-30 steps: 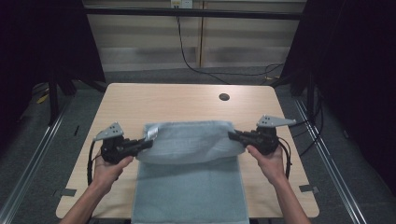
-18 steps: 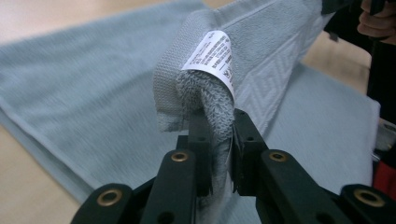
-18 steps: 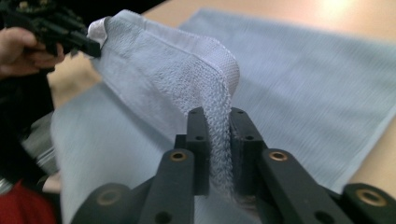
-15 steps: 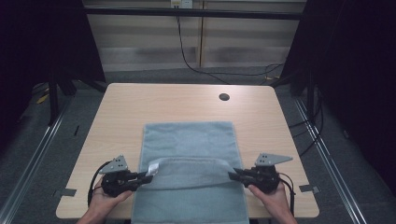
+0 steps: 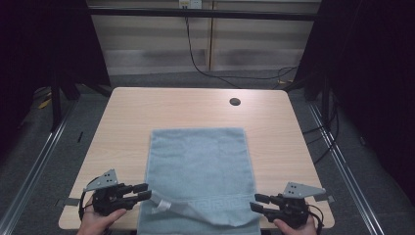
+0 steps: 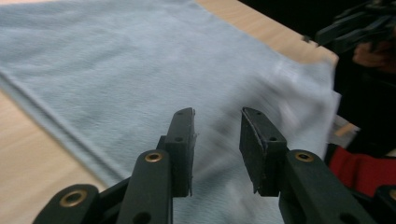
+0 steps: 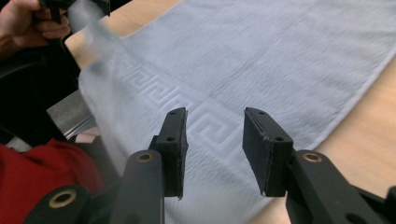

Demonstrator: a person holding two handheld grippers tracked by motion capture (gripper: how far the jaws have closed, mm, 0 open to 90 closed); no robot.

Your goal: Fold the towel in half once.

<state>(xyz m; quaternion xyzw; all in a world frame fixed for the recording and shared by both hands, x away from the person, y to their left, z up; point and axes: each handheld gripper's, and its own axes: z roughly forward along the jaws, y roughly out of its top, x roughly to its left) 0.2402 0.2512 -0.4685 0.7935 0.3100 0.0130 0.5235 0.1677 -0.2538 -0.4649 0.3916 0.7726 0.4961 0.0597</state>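
We've got the towel (image 5: 198, 171) laid flat lengthwise down the middle of the table (image 5: 122, 122), w/ its near end hanging over the near edge. Judging from how it lies, the spreading is mostly done; what's left is the near hem, where a strip is flipped up and over itself, sagging in a loose fold btwn our hands, white label showing by the left side. Left tool (image 5: 142, 191) sits just beside the towel's near-left corner; its jaws have just been opening, now part-way apart w/ nothing pinched btwn them in the left gripper view (image 6: 217, 140). Right tool (image 5: 258, 202) is by the near-right corner, jaws also just been opening, gap clear, towel's key-pattern band below them in the right gripper view (image 7: 215, 144). So neither tool holds cloth now. Remaining, as we read it: flatten or re-fold that turned hem. Around: a round cable hole (image 5: 235, 102) in the table's far part, well apart from the towel; black cable (image 5: 195, 54) on the floor beyond; metal rails either side. Nothing on the table stands in the way; only the overhang and loose hem may snag.
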